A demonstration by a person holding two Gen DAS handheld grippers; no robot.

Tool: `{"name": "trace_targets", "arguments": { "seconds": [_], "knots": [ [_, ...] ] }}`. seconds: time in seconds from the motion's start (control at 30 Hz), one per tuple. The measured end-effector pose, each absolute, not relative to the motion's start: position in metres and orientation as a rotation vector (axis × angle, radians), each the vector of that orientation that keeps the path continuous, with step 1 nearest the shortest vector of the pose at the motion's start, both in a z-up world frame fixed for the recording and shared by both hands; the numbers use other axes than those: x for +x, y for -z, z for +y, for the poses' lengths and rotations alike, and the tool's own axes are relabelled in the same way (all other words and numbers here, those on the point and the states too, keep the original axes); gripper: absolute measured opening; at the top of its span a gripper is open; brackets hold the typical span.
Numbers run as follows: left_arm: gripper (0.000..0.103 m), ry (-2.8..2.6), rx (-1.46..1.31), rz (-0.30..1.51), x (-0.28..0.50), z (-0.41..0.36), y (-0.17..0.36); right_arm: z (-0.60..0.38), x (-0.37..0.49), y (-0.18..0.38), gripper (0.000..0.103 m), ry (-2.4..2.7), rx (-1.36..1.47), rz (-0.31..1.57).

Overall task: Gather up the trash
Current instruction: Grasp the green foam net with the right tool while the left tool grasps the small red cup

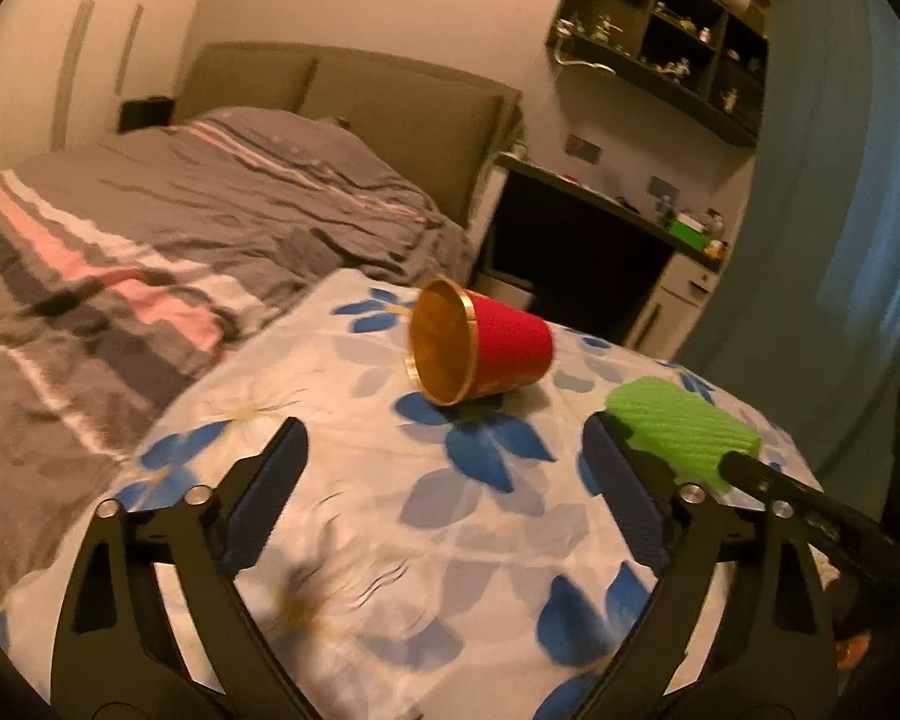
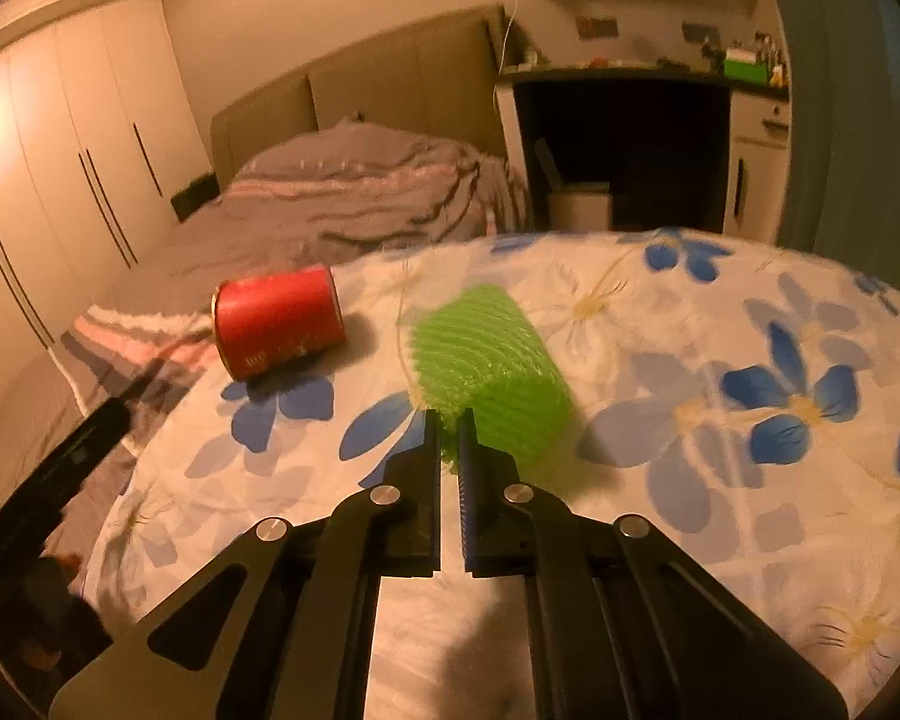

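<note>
A red paper cup (image 1: 498, 348) with a gold inside lies on its side on a floral cloth (image 1: 390, 516). My left gripper (image 1: 445, 425) stands open just short of the cup, with nothing between its fingers. To the cup's right lies a green ribbed foam sleeve (image 1: 684, 432). In the right wrist view, my right gripper (image 2: 448, 423) is shut on the near edge of the green foam sleeve (image 2: 492, 360). The red cup (image 2: 279, 321) lies to its left. A dark finger (image 2: 90, 438) of the left gripper shows at the left edge.
The floral cloth covers a rounded cushion at the foot of a bed with a grey striped duvet (image 1: 180, 228). Beyond it are a dark desk (image 2: 630, 78) with a white bin (image 2: 579, 204) under it, wardrobes (image 2: 60, 168) at the left and a blue curtain (image 1: 840, 180) at the right.
</note>
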State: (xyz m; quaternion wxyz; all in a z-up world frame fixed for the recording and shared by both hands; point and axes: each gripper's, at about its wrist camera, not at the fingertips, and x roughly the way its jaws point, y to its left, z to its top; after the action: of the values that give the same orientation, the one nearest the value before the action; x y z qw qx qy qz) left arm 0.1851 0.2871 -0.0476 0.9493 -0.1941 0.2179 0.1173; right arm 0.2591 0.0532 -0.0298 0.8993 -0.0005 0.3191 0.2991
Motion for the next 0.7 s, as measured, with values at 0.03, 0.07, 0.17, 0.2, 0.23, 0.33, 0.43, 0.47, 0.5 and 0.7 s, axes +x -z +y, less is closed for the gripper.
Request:
{"name": "trace_targets", "arguments": {
  "seconds": [0.03,0.07,0.17,0.2,0.23,0.33,0.43,0.47,0.5,0.7],
  "knots": [
    [0.077,-0.214,-0.4,0.45,0.192,0.288,0.048,0.049,0.256,0.027,0.006,-0.615,0.0,0.646],
    [0.072,-0.177,-0.412,0.46,0.202,0.292,0.049,0.042,0.25,0.024,0.006,-0.608,-0.002,0.62],
    [0.066,-0.142,-0.446,0.486,0.226,0.301,0.053,0.029,0.239,0.018,0.006,-0.599,-0.007,0.58],
    [0.065,-0.137,-0.454,0.495,0.232,0.304,0.054,0.023,0.235,0.017,0.006,-0.597,-0.008,0.566],
    [0.063,-0.127,-0.465,0.504,0.239,0.306,0.056,0.019,0.233,0.017,0.006,-0.595,-0.009,0.559],
    [0.057,-0.104,-0.478,0.532,0.257,0.309,0.059,0.011,0.229,0.017,0.006,-0.594,-0.003,0.55],
    [0.044,-0.076,-0.485,0.562,0.271,0.308,0.063,0.004,0.227,0.018,0.006,-0.593,0.012,0.548],
    [0.04,-0.068,-0.488,0.568,0.273,0.308,0.064,0.001,0.226,0.018,0.006,-0.593,0.016,0.549],
    [0.038,-0.06,-0.487,0.579,0.277,0.307,0.065,-0.001,0.226,0.018,0.006,-0.594,0.02,0.549],
    [0.001,-0.044,-0.441,0.601,0.281,0.296,0.066,-0.013,0.218,0.017,0.006,-0.596,0.034,0.54]
  ]
}}
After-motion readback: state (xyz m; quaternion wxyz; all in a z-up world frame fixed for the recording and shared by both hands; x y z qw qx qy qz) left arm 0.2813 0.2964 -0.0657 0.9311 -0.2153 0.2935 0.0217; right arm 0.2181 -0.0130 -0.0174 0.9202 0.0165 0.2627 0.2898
